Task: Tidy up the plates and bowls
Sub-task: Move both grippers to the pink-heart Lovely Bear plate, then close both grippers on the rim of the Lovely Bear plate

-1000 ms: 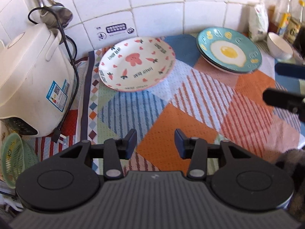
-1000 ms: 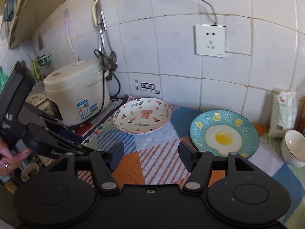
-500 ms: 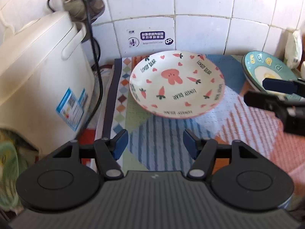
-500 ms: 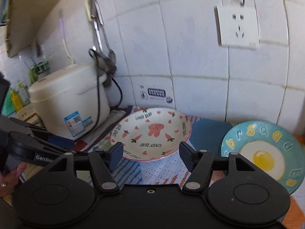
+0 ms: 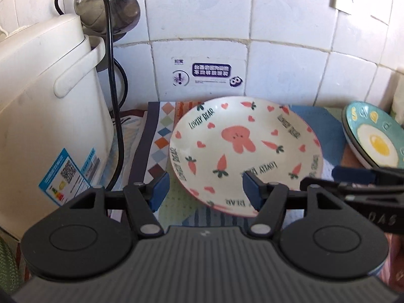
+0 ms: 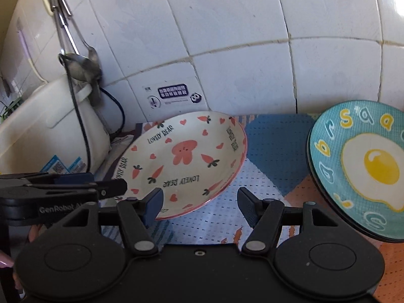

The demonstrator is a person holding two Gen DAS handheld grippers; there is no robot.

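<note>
A: Left gripper point(image 5: 203, 192), status?

B: Jaws apart, blue pads bare. They widened within the last second and now stand steady. The near-left rim of the rabbit plate point(image 5: 246, 155) shows in the gap between them, but neither pad presses on it. Nothing held.

A: Right gripper point(image 6: 199, 205)?

B: Also spread, at a similar width. Its left pad sits low in front of the plate's near rim; the right pad is over the patterned cloth point(image 6: 272, 151). No contact that I can confirm. Nothing held.

A: Position of the rabbit plate?

B: On the cloth-covered desk, near the tiled wall point(image 5: 277, 38), just right of the white rice cooker point(image 5: 48, 116). Cream, pink rim, pink rabbit at centre, carrots and hearts around it. It rests flat, face up.

A: Second plate?

B: The teal egg plate point(image 6: 363, 166) lies to the right of the rabbit plate, apart from it, with blue cloth between. A darker rim shows under its edge; whether that is another plate, I cannot tell.

A: Relation of the two grippers?

B: Side by side, both angled down at the rabbit plate. In the left wrist view the right gripper enters from the right edge, just beside the plate's right rim. In the right wrist view the left gripper enters from the left, its tip near the plate's left rim.

A: Other items?

B: A black cord point(image 5: 115, 101) runs down the cooker's side. A metal ladle point(image 5: 108, 7) hangs on the wall above it.
</note>
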